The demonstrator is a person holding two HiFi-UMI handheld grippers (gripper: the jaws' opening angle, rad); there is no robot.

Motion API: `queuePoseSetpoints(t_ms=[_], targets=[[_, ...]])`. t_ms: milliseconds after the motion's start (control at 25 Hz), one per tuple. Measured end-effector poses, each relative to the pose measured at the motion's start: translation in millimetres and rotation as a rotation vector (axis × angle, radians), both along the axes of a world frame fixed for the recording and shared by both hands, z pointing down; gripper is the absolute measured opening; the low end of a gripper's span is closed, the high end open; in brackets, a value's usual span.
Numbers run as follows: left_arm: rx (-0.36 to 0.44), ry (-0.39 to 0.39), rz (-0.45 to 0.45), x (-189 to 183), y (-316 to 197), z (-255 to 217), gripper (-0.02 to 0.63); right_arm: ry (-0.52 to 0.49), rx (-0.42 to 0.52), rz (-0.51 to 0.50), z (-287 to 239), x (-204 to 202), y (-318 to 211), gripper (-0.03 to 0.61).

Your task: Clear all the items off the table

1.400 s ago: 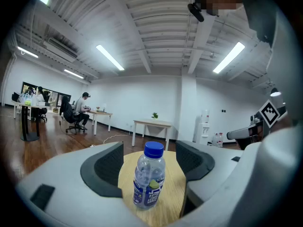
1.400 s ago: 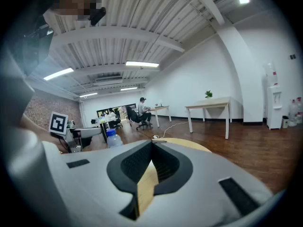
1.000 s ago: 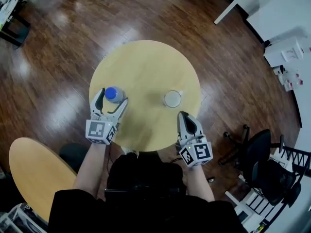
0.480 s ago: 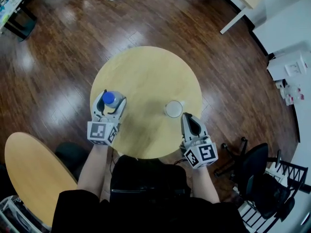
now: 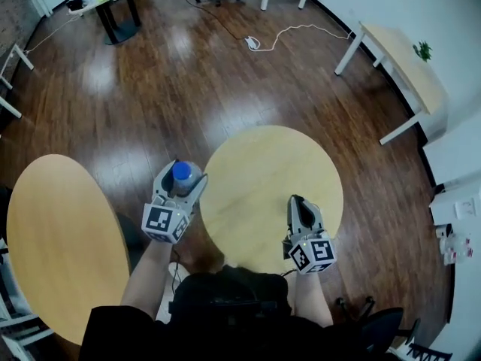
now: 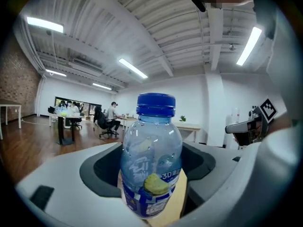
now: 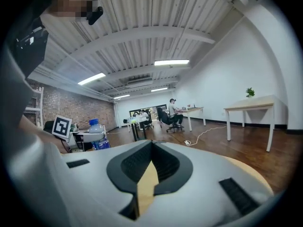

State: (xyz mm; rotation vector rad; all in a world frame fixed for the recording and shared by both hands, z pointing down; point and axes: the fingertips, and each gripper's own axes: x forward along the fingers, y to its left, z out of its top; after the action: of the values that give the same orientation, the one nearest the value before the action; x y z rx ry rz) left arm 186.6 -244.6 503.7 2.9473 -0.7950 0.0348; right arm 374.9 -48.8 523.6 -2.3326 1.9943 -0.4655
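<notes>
left gripper (image 5: 186,179) clamped on the bottle (image 6: 151,164), its 2 jaws just closed in. bottle's airborne, past the table (image 5: 263,171) edge. looks near empty: light, thin plastic, slick and crushable, so grip mid-body at the label, gently. right gripper (image 5: 297,201) clenched, empty.

Under you lies a dark wood floor (image 5: 150,89), with one round tabletop (image 5: 263,171) just ahead and a second round table (image 5: 52,232) at your left. To your right, a long table (image 5: 398,66) bearing a plant (image 5: 423,50) stands by the white wall (image 5: 421,6). Strip lights (image 6: 132,68) cross the ribbed ceiling (image 6: 156,18).
</notes>
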Motion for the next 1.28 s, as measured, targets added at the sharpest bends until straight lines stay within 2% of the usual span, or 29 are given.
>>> queuePoseSetpoints(t_ms=[120, 280, 440, 800, 1040, 1280], targets=[[0.031, 0.028, -0.071, -58.0, -13.7, -31.9, 0.356, -0.006, 0.069, -0.064, -27.7, -38.3, -39.5, 0.005], [0.061, 0.036, -0.182, -138.4, -25.7, -60.3, 0.356, -0.012, 0.111, -0.206, -50.3, -94.1, -86.0, 0.003], [0.077, 0.040, -0.330, -218.9, -36.1, -64.4, 0.356, -0.008, 0.129, -0.338, -53.9, -145.1, -129.1, 0.004], [0.076, 0.042, -0.606, -387.1, -49.9, -66.0, 0.356, 0.011, 0.125, -0.555, -63.2, -265.2, -195.3, 0.005], [0.075, 0.029, -0.767, -484.6, -33.4, -65.0, 0.356, 0.000, 0.123, -0.684, -66.2, -339.5, -227.4, 0.003], [0.053, 0.003, -0.970, -609.2, 21.6, -58.7, 0.356, -0.022, 0.102, -0.903, -53.7, -474.5, -240.0, 0.003]])
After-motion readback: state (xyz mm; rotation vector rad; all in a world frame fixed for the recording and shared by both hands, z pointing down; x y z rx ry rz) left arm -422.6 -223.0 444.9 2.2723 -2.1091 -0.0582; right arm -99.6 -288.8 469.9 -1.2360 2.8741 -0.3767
